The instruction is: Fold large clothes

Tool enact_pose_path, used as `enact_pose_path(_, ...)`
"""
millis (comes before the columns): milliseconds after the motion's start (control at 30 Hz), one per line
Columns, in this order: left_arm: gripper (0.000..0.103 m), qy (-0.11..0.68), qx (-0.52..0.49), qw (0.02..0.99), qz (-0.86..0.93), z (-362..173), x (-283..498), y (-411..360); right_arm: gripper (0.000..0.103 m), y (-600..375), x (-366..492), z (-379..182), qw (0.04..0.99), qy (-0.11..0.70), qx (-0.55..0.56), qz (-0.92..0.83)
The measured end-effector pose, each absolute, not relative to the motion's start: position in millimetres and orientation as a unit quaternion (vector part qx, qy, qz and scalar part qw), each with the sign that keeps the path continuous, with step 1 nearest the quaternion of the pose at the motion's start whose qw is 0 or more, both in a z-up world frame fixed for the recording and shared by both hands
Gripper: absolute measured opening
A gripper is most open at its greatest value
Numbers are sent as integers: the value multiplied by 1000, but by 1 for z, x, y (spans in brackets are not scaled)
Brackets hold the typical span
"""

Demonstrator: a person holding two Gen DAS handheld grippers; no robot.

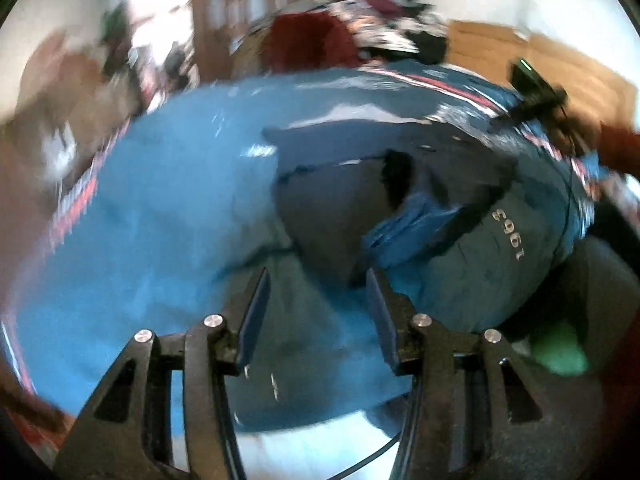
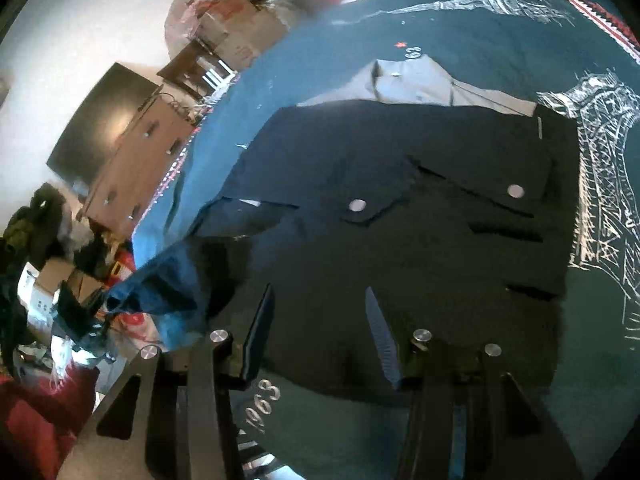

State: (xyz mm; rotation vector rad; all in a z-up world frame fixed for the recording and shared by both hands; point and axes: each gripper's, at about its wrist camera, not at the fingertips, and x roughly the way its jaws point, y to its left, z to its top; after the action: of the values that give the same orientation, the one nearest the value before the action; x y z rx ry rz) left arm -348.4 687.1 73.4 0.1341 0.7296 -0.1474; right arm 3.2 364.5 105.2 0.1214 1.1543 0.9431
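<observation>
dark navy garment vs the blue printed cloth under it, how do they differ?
The dark navy garment with metal snap buttons is near-black and plain; the blue printed cloth is brighter teal-blue with white tower drawings and a red-and-white border. The garment lies on top, partly folded, with flaps; the cloth is spread wider beneath it. The garment's left corner looks bunched; the cloth lies mostly flat. Both are fabric.

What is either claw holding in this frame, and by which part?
Nothing. The left claw and the right claw both stand open above the dark garment lying on the blue printed cloth, with no fabric between their fingers.
</observation>
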Motion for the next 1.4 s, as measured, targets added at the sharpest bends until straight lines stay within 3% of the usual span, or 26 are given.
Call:
enact_pose_path(167,49,359,106,915,-150,75,-327,672,53,371,-4,115,737,521,60,427)
enact_pose_path(333,44,351,65,906,-229,82,-317,664,53,368,-2,115,737,523,54,425)
enact_pose_path(400,20,359,30,894,-265,79,-310,660,53,361,8,112,744,522,56,413)
enact_pose_path(500,9,355,-44,890,-282,78,-302,671,53,355,29,101,753,524,35,397)
enact_pose_path(833,8,357,-139,893,-235,74,-286,694,53,416,116,42,705,552,-50,442)
enact_pose_path(1067,8,369,-151,891,-217,70,-279,697,52,458,134,24,690,543,-109,466)
enact_pose_path(1267,8,369,-147,892,-215,70,-278,696,52,449,129,42,722,511,-106,454)
enact_pose_path(1400,8,370,-148,892,-213,69,-278,698,52,452,131,23,712,535,-134,435)
